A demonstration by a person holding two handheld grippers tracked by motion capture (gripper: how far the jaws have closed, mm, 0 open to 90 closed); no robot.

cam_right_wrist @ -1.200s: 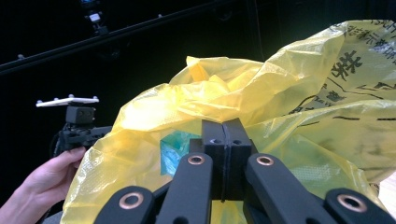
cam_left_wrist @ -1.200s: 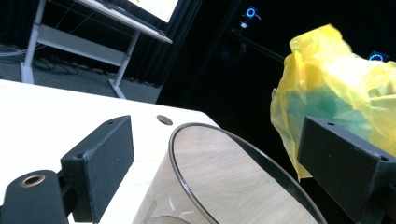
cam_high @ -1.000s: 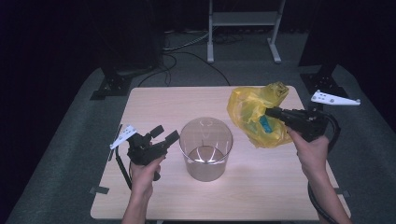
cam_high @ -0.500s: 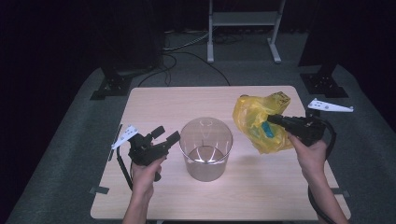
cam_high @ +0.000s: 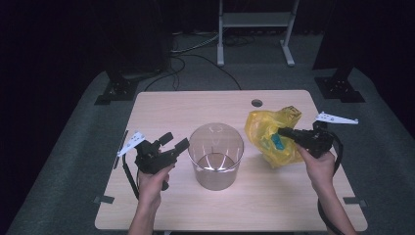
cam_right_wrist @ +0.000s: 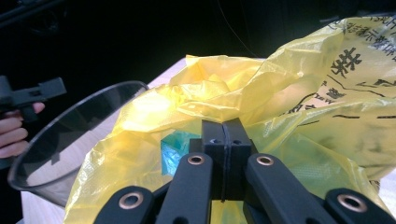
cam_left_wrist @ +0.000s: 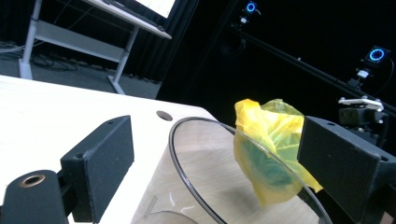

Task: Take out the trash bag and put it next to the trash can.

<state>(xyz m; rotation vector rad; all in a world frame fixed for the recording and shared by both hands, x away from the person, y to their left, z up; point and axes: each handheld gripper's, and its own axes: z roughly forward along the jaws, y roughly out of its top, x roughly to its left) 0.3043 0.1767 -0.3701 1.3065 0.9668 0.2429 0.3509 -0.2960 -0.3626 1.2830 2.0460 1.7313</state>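
right gripper point(cam_high: 286, 132): jaws pressed together on a fold of the yellow bag point(cam_high: 266, 128), bag at the right of the surface point(cam_high: 161, 105) | left gripper point(cam_high: 176, 143): jaws spread wide, holding nothing, just beside the clear container point(cam_high: 216, 155) | container: upright, mid-surface, between both grippers | bag: blue item point(cam_right_wrist: 175, 147) inside

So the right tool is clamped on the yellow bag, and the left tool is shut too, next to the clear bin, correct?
Not quite. The left tool is open: the left gripper view shows its jaws spread wide with the clear bin rim between them. The rest holds: the right tool is clamped on the yellow bag, as the right gripper view shows.
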